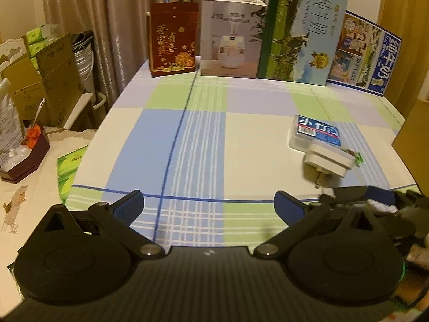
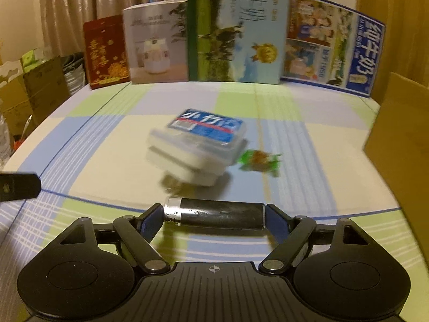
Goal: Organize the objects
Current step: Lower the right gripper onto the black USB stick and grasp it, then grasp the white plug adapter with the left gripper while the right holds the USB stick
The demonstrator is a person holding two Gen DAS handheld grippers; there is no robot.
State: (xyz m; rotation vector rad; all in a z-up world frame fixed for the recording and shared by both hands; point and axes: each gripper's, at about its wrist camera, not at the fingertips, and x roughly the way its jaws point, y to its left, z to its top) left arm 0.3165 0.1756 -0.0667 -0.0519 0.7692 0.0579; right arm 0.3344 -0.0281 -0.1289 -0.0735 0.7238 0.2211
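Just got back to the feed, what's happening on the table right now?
The right gripper is clamped end to end on a black cylinder with a silver cap, held just above the checked tablecloth. The left gripper is open and empty. Ahead lie a clear plastic box with a blue label, a white plug adapter against it, and a green-wrapped candy. Boxes stand along the back edge.

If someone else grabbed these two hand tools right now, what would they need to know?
Left gripper: open, empty, above the checked tablecloth.
Right gripper: shut on a black cylinder with a silver end, held crosswise by its ends.
On the cloth: clear plastic box with blue label, white plug adapter against it, green-wrapped candy beside them.
Done: cylinder picked up. Left: place it; the other three still lie loose.
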